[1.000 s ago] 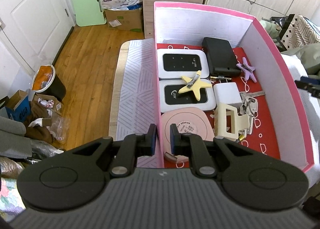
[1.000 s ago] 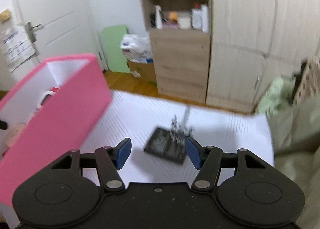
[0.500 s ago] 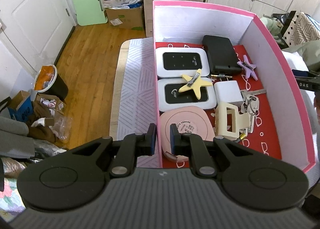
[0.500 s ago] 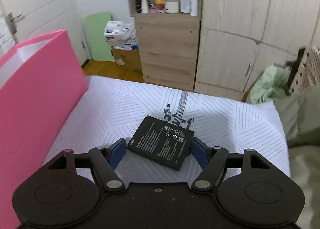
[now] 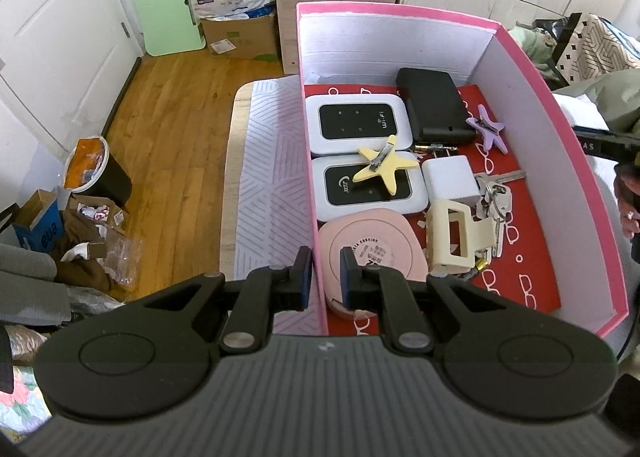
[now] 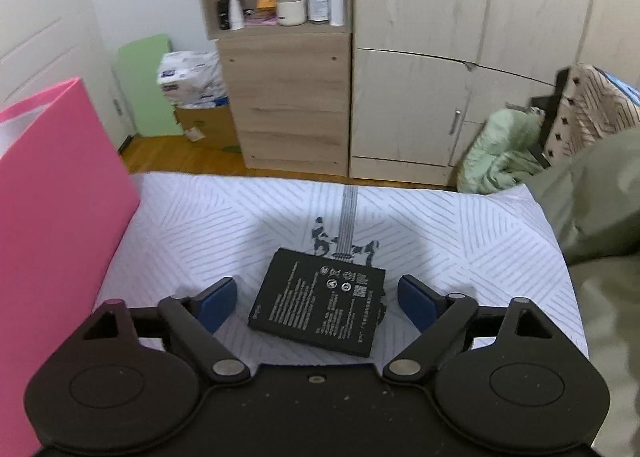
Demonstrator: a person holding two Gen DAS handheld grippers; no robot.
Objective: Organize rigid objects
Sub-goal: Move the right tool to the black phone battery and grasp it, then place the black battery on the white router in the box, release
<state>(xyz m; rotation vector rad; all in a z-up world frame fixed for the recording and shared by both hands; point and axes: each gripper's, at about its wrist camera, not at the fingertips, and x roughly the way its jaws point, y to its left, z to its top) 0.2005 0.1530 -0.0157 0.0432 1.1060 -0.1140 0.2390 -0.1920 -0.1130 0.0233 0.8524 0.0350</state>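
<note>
a flat black rectangular battery pack with white printed labels [image 6: 320, 301] lies face up on the white chevron-striped cloth [image 6: 460, 225], squarely between the spread blue-padded fingers of the right gripper [image 6: 317, 299], which is released and grasps nothing. the pack's long axis runs roughly forward and away from the tool, skewed a little so that its far end tips to the right; its short sides face the two pads, so a straight closing of the jaws would likely catch it across its width. neither pad appears to touch it, though the near edge sits low in the view and contact there is hard to rule out. the right gripper is plainly the nearer tool. to its left rises the outer wall of the pink cardboard box [image 6: 60, 193], near the pack but apart from it. the left gripper [image 5: 323, 277] straddles that box's near-left wall [image 5: 314, 193], its jaws clenched on the thin wall, steadying the box of sorted items.
</note>
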